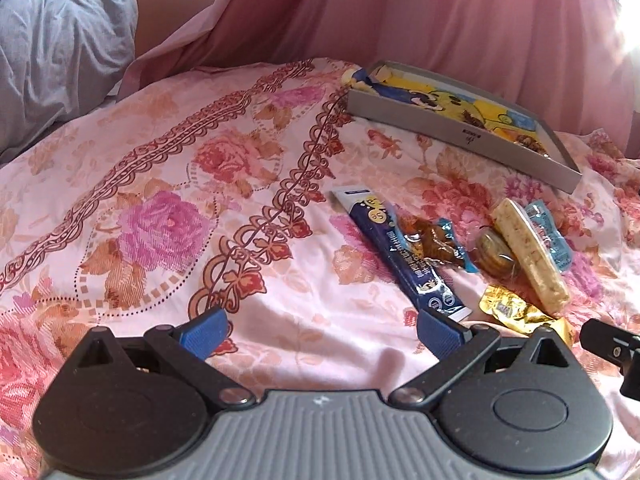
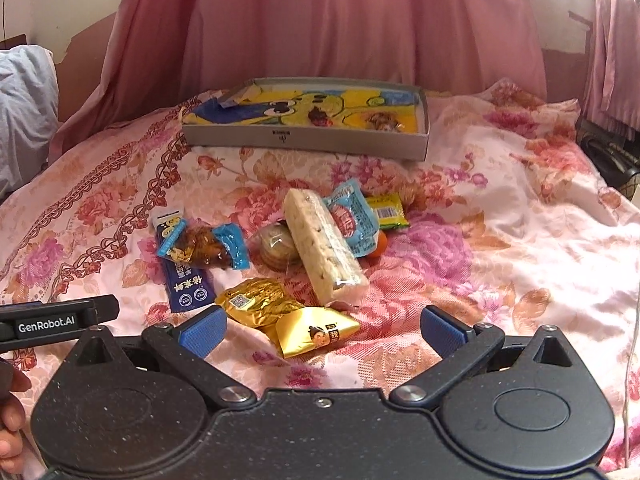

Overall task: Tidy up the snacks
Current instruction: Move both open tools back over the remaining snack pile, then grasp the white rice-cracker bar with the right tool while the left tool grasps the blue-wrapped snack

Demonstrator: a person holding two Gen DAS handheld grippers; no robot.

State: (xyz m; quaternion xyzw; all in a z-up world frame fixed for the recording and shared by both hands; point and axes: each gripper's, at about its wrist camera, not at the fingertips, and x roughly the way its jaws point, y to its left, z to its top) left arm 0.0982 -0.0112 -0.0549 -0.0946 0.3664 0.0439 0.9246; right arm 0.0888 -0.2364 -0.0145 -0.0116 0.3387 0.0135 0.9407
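Both claws hover spread wide and empty over the floral bedspread: the right gripper has the gold packet just ahead between its blue pads, the left gripper only bare cloth. Beyond lie the pale cereal bar across a round biscuit pack, and a dark blue stick pack. Farthest stands the grey tray before pink curtains; only the right view shows the green packet.
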